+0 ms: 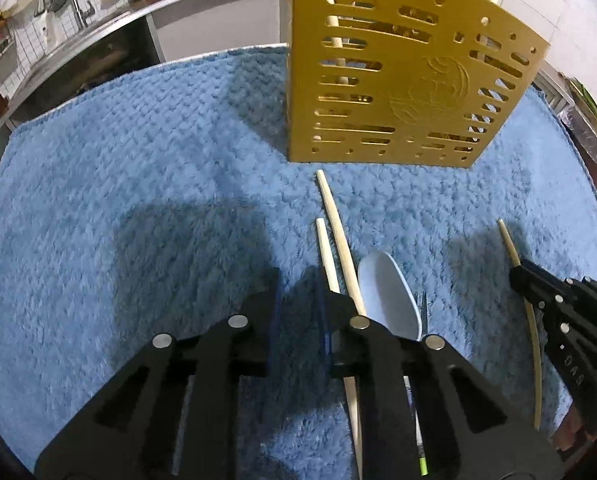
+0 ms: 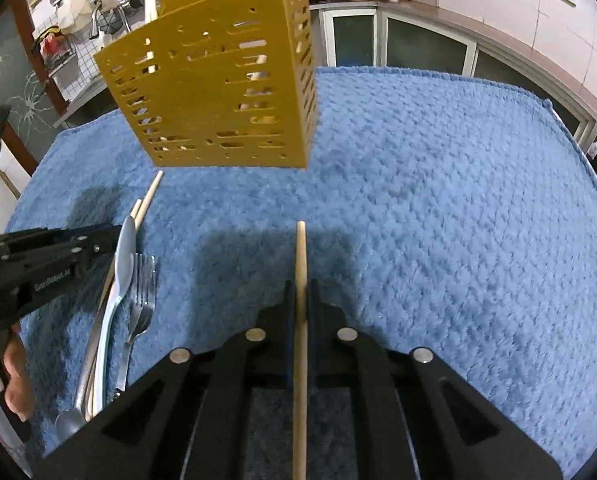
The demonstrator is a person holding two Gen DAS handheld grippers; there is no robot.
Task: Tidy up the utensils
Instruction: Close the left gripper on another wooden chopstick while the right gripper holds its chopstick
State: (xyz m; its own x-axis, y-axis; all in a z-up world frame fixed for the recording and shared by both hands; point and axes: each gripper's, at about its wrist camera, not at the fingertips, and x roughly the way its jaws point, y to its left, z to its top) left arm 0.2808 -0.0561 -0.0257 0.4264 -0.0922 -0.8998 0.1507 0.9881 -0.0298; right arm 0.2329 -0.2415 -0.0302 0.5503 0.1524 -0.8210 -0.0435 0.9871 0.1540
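Right tool (image 2: 299, 292) is pinched nearly shut on a single wooden chopstick (image 2: 301, 256), which runs straight forward between its fingers and sticks out ahead toward the yellow slotted utensil holder (image 2: 218, 92). Left tool (image 1: 298, 292) has its fingers spread apart with nothing between them; it hovers low over the blue fluffy towel (image 2: 418, 200) covering the counter, beside two loose chopsticks (image 1: 338, 232), a pale blue spoon (image 1: 386, 292) and a fork (image 2: 142, 284) lying close together.

The holder stands upright at the far side of the towel and already has a few chopsticks standing in it.

From where I stand, the risk on the right is the grip itself. A thin round stick held by two flat pads can swivel or slide as it gets tipped upright, so it may hit the holder's rim or poke into one of the slots rather than drop through the open top. A push against that light-looking holder on soft pile could rock it or tip it over.

On the left, the spoon, fork and sticks touch or overlap, so closing on one could drag its neighbours along or catch two at once. The plush towel also lets thin sticks sink in, and the fingers might snag the fabric instead.
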